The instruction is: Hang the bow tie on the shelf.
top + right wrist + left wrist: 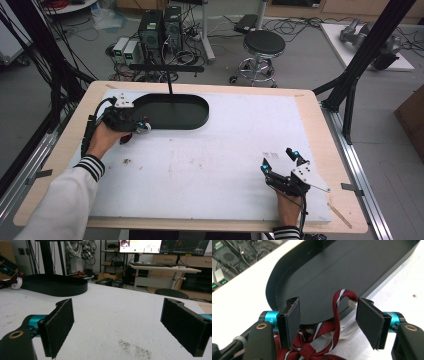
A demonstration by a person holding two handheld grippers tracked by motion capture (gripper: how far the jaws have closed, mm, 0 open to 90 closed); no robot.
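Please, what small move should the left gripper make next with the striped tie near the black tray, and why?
Probably close the left gripper a little more on the red striped tie. Its pads stand apart on either side of the raised loop of the tie without pressing it, and the tie lies bunched at the rim of the black oval tray. The right gripper rests open.

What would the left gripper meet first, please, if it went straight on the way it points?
Probably the striped cloth looped between its jaws, then the black tray just beyond; depth is hard to judge.
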